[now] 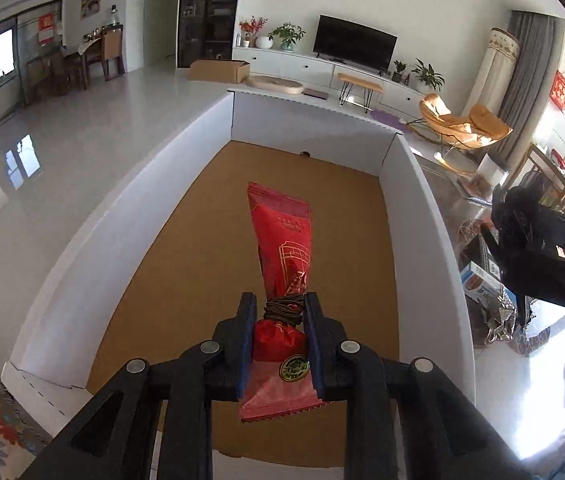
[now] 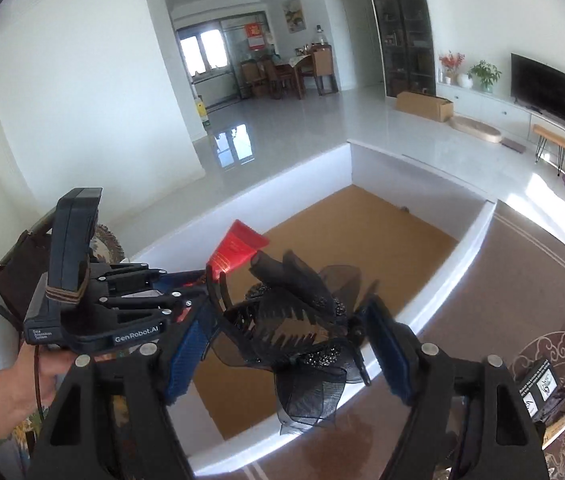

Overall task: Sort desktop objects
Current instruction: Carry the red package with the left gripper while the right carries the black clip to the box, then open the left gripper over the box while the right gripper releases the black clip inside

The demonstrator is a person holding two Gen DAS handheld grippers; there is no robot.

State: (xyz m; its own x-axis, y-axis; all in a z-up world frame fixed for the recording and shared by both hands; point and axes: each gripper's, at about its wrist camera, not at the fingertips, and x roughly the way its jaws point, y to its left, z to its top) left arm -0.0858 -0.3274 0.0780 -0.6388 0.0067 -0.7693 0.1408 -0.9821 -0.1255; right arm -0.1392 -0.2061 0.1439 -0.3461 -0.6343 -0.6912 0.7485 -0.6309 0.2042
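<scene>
The left gripper (image 1: 278,312) has its jaws clamped on a red foil snack packet (image 1: 280,248) bound with dark cord, its long axis pointing straight ahead, above the brown floor of a white-walled cardboard box (image 1: 314,118). The right gripper (image 2: 286,344) has its jaws pressing a black mesh-bow hair claw clip (image 2: 298,320), lying crosswise, over the box's rim. Around the box lie a brown surface (image 2: 502,280) and a bright living room.
</scene>
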